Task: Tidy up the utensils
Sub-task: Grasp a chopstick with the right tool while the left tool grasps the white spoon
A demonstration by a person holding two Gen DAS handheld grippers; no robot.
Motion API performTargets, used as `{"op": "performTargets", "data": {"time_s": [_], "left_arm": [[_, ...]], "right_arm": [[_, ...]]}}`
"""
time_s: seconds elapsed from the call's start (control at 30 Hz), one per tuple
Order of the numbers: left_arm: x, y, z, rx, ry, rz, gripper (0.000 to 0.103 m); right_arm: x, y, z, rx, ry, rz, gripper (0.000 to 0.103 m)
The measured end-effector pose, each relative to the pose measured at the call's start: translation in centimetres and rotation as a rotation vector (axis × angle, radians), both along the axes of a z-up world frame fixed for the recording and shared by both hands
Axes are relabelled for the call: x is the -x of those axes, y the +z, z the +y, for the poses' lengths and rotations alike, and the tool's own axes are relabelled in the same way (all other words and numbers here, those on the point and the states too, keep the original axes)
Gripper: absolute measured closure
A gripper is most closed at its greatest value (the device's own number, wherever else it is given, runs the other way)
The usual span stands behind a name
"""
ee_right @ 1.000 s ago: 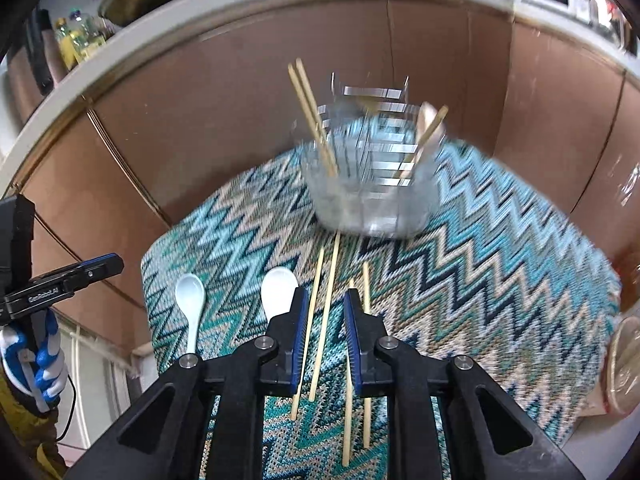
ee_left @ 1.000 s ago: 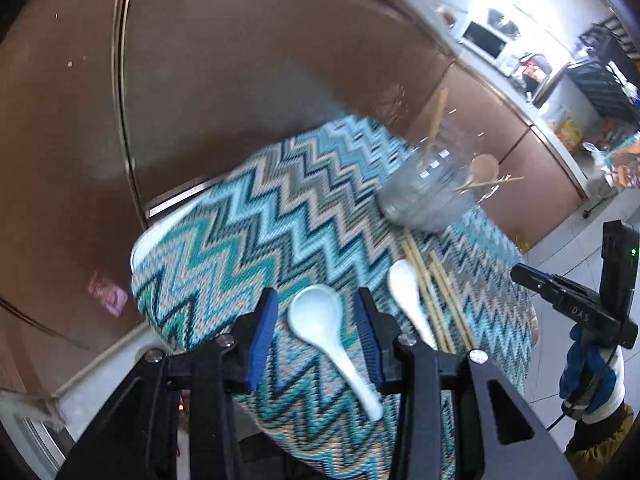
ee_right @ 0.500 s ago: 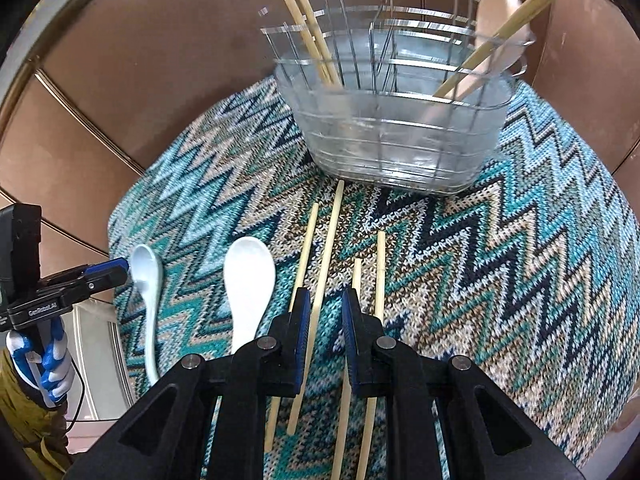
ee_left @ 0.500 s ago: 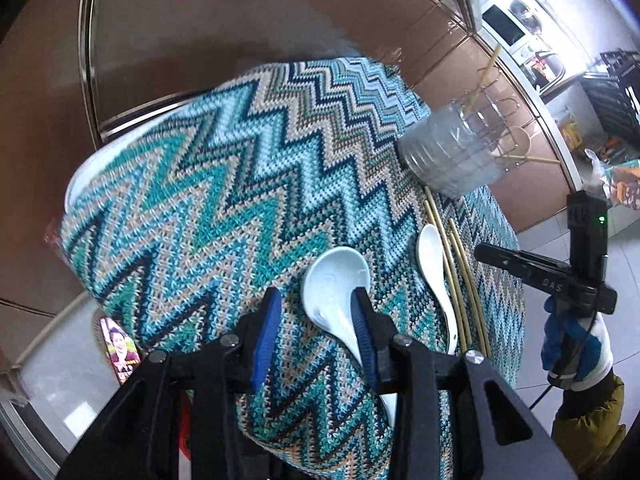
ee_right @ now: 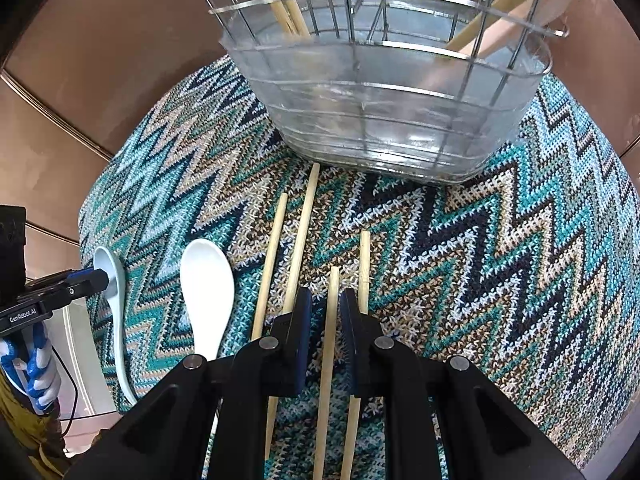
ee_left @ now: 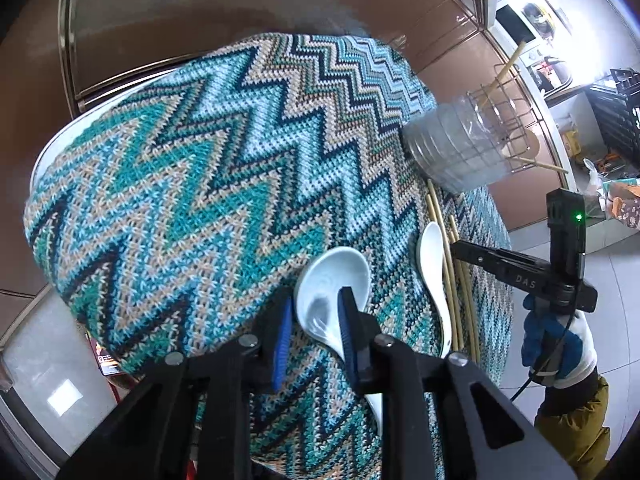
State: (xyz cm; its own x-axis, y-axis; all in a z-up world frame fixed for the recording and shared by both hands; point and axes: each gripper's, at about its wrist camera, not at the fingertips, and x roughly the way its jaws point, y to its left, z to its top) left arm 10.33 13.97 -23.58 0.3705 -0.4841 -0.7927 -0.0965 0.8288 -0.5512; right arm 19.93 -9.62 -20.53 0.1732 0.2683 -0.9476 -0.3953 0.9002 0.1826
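Observation:
A clear utensil basket with a wire rack stands at the back of the zigzag mat and holds chopsticks and a spoon; it also shows in the left wrist view. Two white ceramic spoons and several wooden chopsticks lie on the mat. My left gripper is open, its jaws straddling the bowl of the left spoon. The second spoon lies beside it. My right gripper is open, its jaws either side of one chopstick, low over the mat.
The knitted zigzag mat covers a small round table with brown cabinet panels close behind. Other chopsticks lie left and right of the right gripper. The mat's edge drops off at left.
Both grippers have moved down and forward. The left jaws have narrowed around the spoon's bowl. The right gripper has shifted right, from the long chopstick to a shorter one.

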Motion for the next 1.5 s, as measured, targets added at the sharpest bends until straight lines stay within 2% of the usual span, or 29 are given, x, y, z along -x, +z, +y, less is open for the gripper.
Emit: {"op": "performTargets", "data": {"time_s": [0.13, 0.33, 0.5, 0.7, 1.03, 1.33, 1.5], "left_arm": [[-0.4, -0.3, -0.1, -0.015, 0.004, 0.019, 0.09], [-0.9, -0.4, -0.2, -0.029, 0.003, 0.04, 0.092], [-1.2, -0.3, -0.5, -0.048, 0.0, 0.037, 0.092], [-1.1, -0.4, -0.2, -0.019, 0.015, 0.021, 0.096], [0.3, 1.7, -0.9, -0.03, 0.012, -0.096, 0.097], [1.8, 6.6, -1.7, -0.079, -0.01, -0.25, 0.097], [2.2, 9.4, -2.4, -0.095, -0.018, -0.321, 0.097]], "right_arm": [[-0.5, -0.8, 0.6, -0.003, 0.001, 0.011, 0.092], [-0.6, -1.2, 0.0, -0.011, 0.005, 0.019, 0.096], [-0.1, -0.7, -0.8, -0.022, -0.004, 0.016, 0.097], [1.1, 0.7, -1.4, -0.041, -0.019, -0.023, 0.098], [3.9, 4.0, -2.7, -0.072, -0.025, -0.109, 0.098], [6.7, 7.7, -4.6, -0.11, -0.033, -0.207, 0.098], [8.0, 10.2, -4.2, -0.149, -0.043, -0.298, 0.098]]}}
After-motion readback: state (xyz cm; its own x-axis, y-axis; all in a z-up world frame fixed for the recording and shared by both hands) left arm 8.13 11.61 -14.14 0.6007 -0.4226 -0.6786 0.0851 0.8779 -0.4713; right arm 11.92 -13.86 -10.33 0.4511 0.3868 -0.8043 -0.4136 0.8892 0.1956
